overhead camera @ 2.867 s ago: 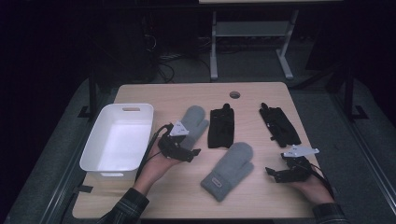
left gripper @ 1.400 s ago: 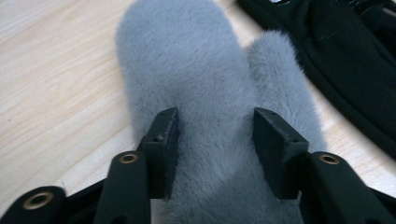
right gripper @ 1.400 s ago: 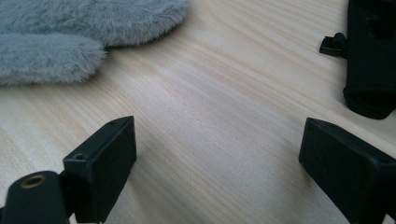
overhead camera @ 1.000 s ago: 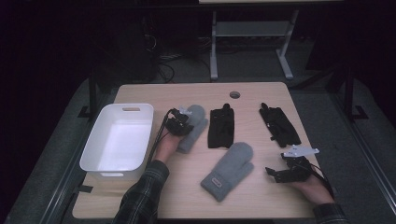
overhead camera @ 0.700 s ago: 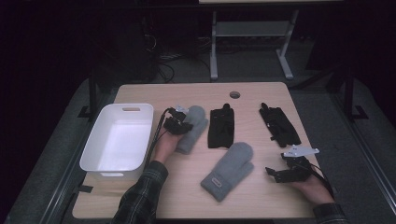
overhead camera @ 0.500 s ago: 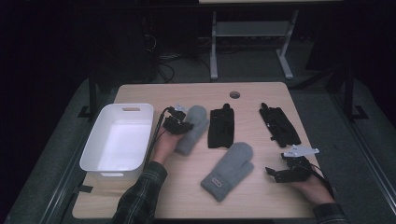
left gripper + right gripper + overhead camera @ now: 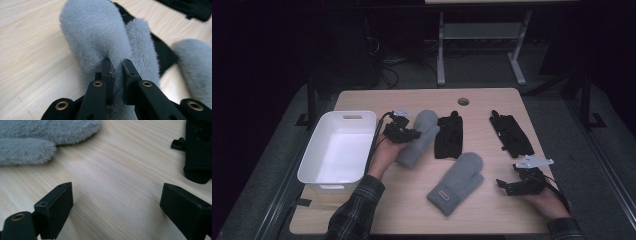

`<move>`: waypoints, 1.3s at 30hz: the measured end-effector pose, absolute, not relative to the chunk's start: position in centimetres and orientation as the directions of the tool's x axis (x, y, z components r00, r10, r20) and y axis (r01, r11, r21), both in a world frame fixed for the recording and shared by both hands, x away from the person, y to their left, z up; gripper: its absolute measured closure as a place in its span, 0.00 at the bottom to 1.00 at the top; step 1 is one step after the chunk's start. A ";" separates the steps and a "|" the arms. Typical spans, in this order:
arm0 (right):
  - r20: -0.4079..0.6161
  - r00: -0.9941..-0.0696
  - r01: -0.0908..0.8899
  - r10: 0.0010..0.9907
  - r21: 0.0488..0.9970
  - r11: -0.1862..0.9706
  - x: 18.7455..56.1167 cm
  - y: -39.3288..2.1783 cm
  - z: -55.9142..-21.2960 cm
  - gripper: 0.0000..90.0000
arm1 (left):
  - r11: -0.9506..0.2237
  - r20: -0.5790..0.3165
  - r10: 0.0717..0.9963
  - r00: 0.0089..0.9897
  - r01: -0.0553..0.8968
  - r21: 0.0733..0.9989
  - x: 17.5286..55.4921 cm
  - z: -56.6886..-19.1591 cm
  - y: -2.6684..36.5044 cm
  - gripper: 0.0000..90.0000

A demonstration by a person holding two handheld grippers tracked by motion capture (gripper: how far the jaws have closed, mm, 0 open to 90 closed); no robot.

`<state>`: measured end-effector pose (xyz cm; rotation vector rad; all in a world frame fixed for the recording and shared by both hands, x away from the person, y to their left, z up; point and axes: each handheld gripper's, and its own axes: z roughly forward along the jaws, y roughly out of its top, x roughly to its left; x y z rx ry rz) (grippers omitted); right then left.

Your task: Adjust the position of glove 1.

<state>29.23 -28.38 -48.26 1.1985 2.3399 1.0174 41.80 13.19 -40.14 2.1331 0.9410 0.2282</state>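
We see two fuzzy grey mittens [image 7: 418,138] [image 7: 458,182], the nearer with a small darker label patch, and two black gloves [image 7: 449,136] [image 7: 511,134] on our pale, wood-grained counter [image 7: 492,105]. The tub [image 7: 310,165] is white, both grippers [image 7: 398,131] [image 7: 521,184] black, the sleeve [image 7: 357,210] dark plaid.

My claw [image 7: 116,72] is pinching the grey mitten [image 7: 100,35], both pads sunk into its fur. The mitten lies across a black glove [image 7: 162,52] on the wooden table [image 7: 32,55]. A second grey mitten [image 7: 196,65] sits off to the right.
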 end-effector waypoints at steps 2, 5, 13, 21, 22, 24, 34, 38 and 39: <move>0.036 -0.596 0.573 0.802 0.719 0.394 29.2 -28.4 -48.3 0.12 | -0.420 -0.149 0.681 0.717 0.550 0.722 41.4 -39.7 13.1 0.91; 0.034 -0.597 0.572 0.801 0.718 0.396 29.2 -28.4 -48.3 0.12 | -0.406 -0.185 0.674 0.715 0.568 0.716 40.8 -39.1 13.0 0.91; 0.035 -0.596 0.573 0.802 0.719 0.394 29.2 -28.4 -48.3 0.12 | -0.439 -0.206 0.632 0.747 0.564 0.699 38.9 -37.8 12.1 0.91; 0.035 -0.596 0.573 0.802 0.719 0.395 29.2 -28.4 -48.3 0.12 | -0.467 -0.221 0.590 0.776 0.552 0.691 37.1 -37.2 10.5 0.91; 0.035 -0.596 0.572 0.802 0.719 0.394 29.2 -28.4 -48.3 0.12 | -0.471 -0.223 0.582 0.782 0.548 0.691 36.8 -37.1 10.2 0.91; 0.034 -0.597 0.572 0.802 0.718 0.396 29.2 -28.4 -48.3 0.12 | -0.480 -0.222 0.571 0.790 0.542 0.690 36.4 -37.1 9.8 0.91; 0.033 -0.597 0.571 0.801 0.719 0.396 29.2 -28.4 -48.3 0.12 | -0.488 -0.248 0.536 0.807 0.535 0.690 35.0 -37.1 7.7 0.91; 0.033 -0.597 0.571 0.801 0.719 0.396 29.2 -28.4 -48.3 0.12 | -0.514 -0.240 0.520 0.820 0.524 0.679 34.4 -37.3 6.7 0.91; 0.033 -0.597 0.571 0.801 0.719 0.396 29.2 -28.4 -48.3 0.12 | -0.522 -0.240 0.512 0.825 0.521 0.675 34.2 -37.4 6.4 0.91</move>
